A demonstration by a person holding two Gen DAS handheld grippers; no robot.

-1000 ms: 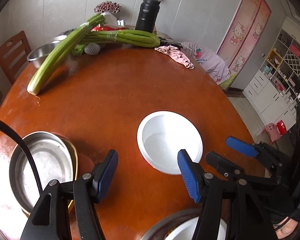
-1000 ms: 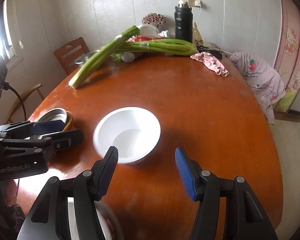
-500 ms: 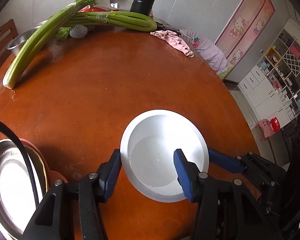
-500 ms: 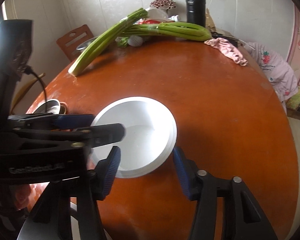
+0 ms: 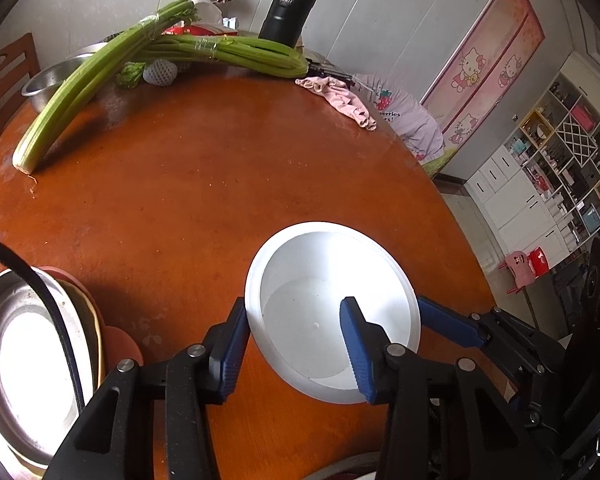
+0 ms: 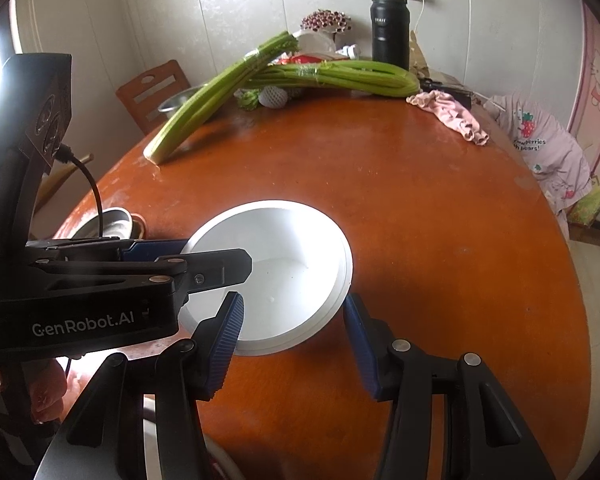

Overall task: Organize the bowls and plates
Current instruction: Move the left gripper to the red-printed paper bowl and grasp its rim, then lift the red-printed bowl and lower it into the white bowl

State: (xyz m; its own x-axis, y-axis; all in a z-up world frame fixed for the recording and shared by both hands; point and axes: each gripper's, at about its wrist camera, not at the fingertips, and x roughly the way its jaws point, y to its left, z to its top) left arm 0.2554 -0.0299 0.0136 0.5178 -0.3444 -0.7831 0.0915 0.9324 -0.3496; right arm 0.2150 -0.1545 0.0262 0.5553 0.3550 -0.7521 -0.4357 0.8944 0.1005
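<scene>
A white bowl (image 5: 320, 300) stands on the round wooden table (image 5: 204, 184); it also shows in the right wrist view (image 6: 284, 264). My left gripper (image 5: 290, 340) is open and straddles the bowl's near rim, one finger outside on the left, the other inside. My right gripper (image 6: 292, 340) is open at the bowl's right side, its jaws spanning the near rim without clamping it. A steel bowl (image 5: 28, 356) sits stacked on plates at the left edge.
Long celery stalks (image 5: 100, 76), a black flask (image 5: 286, 12), a pink cloth (image 5: 340, 98), a steel basin (image 5: 52, 76) and a wooden chair (image 6: 152, 92) lie along the far side. Another dish rim (image 6: 156, 452) shows at the near edge.
Both grippers have closed in on the white bowl from above and either side. The left gripper now has a finger inside the bowl's rim; the bowl has not moved much.
</scene>
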